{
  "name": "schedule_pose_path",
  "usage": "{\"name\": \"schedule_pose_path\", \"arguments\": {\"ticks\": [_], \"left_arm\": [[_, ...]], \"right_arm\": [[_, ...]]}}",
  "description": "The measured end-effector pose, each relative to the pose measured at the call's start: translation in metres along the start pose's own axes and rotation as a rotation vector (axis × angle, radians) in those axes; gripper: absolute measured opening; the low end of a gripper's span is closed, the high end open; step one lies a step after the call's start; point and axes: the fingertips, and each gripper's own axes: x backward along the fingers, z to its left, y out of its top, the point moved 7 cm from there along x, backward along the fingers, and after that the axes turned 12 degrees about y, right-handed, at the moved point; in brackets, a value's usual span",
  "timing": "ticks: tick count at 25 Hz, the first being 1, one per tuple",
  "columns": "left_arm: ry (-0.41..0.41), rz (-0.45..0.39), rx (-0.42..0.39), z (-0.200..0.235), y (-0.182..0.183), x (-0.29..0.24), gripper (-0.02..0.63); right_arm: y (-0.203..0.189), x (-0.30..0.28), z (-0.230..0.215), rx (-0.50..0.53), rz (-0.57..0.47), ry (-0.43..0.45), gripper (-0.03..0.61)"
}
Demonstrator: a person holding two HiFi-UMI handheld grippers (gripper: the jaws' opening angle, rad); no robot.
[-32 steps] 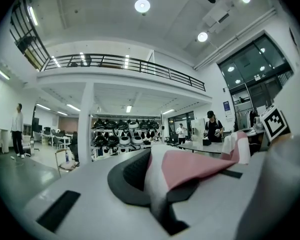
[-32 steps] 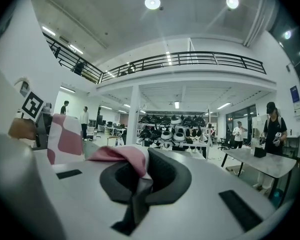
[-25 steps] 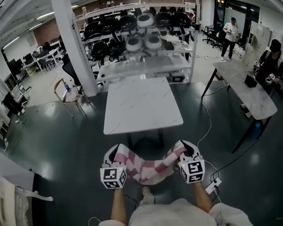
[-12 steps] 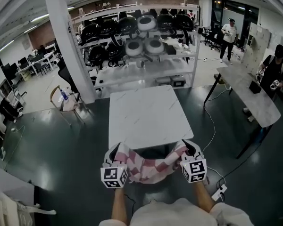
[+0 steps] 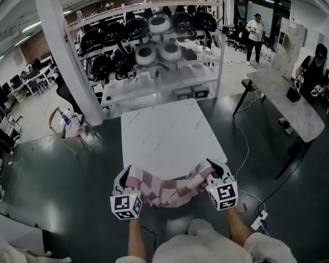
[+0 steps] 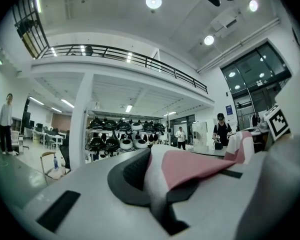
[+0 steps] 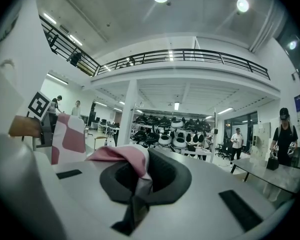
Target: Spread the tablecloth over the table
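At six o'clock in the head view, just above the bottom edge, the pink-and-white checked tablecloth (image 5: 163, 189) hangs bunched and sagging between the two tongs. The left tongs (image 5: 124, 175) are clamped shut on one end of it and the right tongs (image 5: 213, 167) on the other. In each gripper view a fold of fabric is pinched between the closed jaws and covers the pads. How much cloth is folded inside the bundle cannot be made out, nor whether it touches the white marble-patterned square worktop (image 5: 167, 130), whose two near corners sit behind the tongs. Both forearms are cut off by the frame. Dark green floor (image 5: 71, 179) lies open along the worktop's sides at nine and three o'clock. At twelve o'clock its far edge stands near a metal shelving rack (image 5: 159, 75), and a white pillar (image 5: 66, 53) rises at eleven. A long pale worktop (image 5: 288, 106) stands well apart at two o'clock, and a white power strip (image 5: 260, 219) lies at five.
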Motion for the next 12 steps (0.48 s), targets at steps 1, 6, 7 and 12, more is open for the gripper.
{"name": "schedule_pose_path", "arguments": {"ticks": [1,6,7,12], "left_arm": [[-0.002,-0.005,0.0,0.002,0.001,-0.004,0.031],[-0.019,-0.018,-0.003,0.005,0.006,-0.028,0.031],[-0.02,-0.019,-0.003,0.006,0.006,-0.034,0.031],[-0.025,-0.023,-0.004,0.006,0.001,-0.072,0.031]], "right_arm": [[0.001,-0.004,-0.002,0.0,-0.003,-0.002,0.014],[0.006,-0.025,-0.014,0.004,-0.014,-0.009,0.014],[0.006,-0.03,-0.017,0.004,-0.016,-0.008,0.014],[-0.002,-0.062,-0.037,0.0,-0.026,0.004,0.014]]}}
